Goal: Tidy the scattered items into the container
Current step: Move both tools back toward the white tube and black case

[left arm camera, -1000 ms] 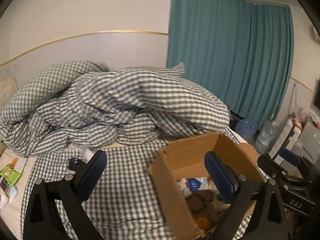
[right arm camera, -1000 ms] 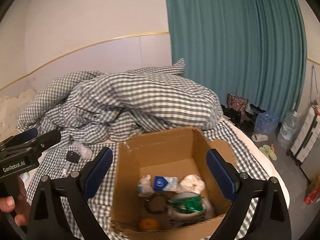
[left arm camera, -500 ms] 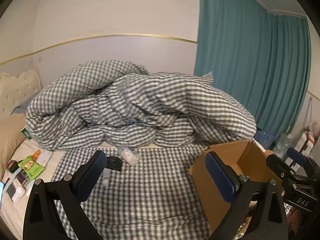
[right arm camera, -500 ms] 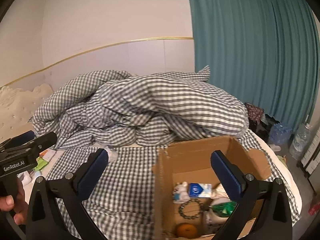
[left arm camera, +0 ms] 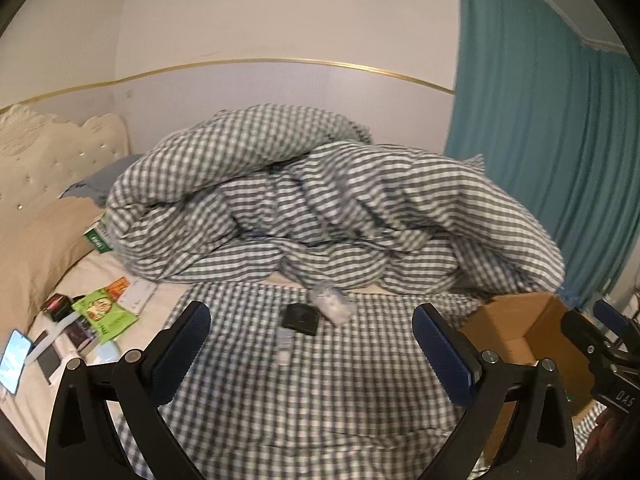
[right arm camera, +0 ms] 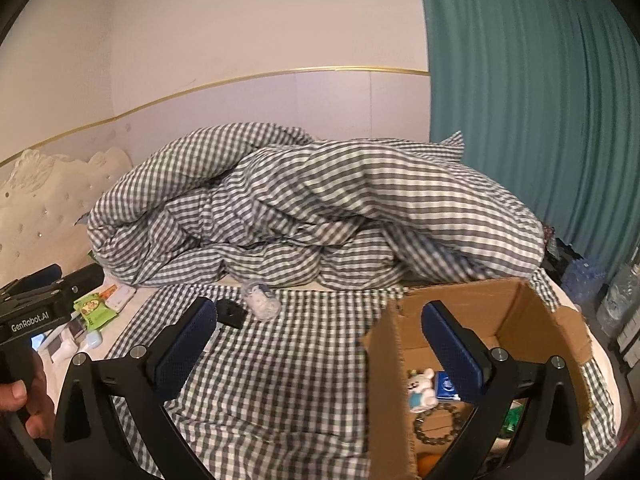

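A cardboard box point(right arm camera: 500, 300) stands on the checked sheet at the right and holds a small rabbit toy point(right arm camera: 420, 390), a blue carton point(right arm camera: 446, 384) and other items; its corner shows in the left wrist view point(left arm camera: 516, 320). On the sheet lie a black square object point(left arm camera: 301, 318), a clear plastic packet point(left arm camera: 331, 305) and a thin pale stick point(left arm camera: 283, 344). My left gripper point(left arm camera: 312, 354) is open and empty, short of these items. My right gripper point(right arm camera: 320, 344) is open and empty beside the box's left wall.
A bunched checked duvet point(left arm camera: 320, 208) fills the far side of the bed. At the left lie a green snack bag point(left arm camera: 105, 314), a phone point(left arm camera: 14, 360) and other small items near a beige pillow point(left arm camera: 36, 248). Teal curtains point(right arm camera: 532, 100) hang at the right.
Both grippers have swung left, away from the box. The box has slid to the right in both views, and the scattered items and the headboard have come into view.
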Available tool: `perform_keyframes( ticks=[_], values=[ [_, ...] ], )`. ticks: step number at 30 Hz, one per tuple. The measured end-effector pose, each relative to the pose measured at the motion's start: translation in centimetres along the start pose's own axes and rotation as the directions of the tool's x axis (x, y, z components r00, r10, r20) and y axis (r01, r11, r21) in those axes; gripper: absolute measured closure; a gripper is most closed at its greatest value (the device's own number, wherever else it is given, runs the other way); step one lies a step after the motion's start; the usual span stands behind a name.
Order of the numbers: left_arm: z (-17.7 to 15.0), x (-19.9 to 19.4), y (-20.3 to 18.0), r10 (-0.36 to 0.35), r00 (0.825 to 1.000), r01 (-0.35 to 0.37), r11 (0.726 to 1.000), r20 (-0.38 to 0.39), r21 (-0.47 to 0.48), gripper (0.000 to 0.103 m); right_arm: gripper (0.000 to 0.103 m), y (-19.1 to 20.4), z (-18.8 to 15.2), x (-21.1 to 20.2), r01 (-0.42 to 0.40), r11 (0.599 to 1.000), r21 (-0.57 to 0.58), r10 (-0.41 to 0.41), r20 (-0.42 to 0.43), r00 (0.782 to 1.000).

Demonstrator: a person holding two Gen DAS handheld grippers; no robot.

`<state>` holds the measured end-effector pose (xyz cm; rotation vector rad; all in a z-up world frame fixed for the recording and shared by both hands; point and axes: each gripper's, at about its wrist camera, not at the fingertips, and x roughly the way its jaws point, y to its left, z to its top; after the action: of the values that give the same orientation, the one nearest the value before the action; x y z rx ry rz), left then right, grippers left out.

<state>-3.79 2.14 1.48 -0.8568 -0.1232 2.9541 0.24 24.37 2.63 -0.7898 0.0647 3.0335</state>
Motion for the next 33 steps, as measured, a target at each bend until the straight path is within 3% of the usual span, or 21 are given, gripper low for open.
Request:
perform_keyframes(
  ticks=[13, 21, 33],
  values=[
    [-1.4, 5.5, 6.1, 0.08, 0.994, -0.084, 0.995, -0.077, -0.046, 0.0, 0.0, 4.3, -0.8, 6.6, -0.063, 0.997, -0.037, 0.06, -0.074, 0.995],
    [-3.2, 11.0, 6.0, 0.082, 0.985, -0.086, 0.996, -0.15, -0.021, 0.0, 0.0, 4.6, -2.1, 10.9, -0.071, 0.997, -0.029, 0.067, -0.123, 0.99],
    [-7.0, 20.8, 4.6, 0.086, 0.959, -0.081, 0.996, -0.27, 0.032, 0.0, 0.0, 4.1, -4.6, 17.4, -0.104, 0.995, -0.011, 0.099, -0.213, 0.972]
  ],
)
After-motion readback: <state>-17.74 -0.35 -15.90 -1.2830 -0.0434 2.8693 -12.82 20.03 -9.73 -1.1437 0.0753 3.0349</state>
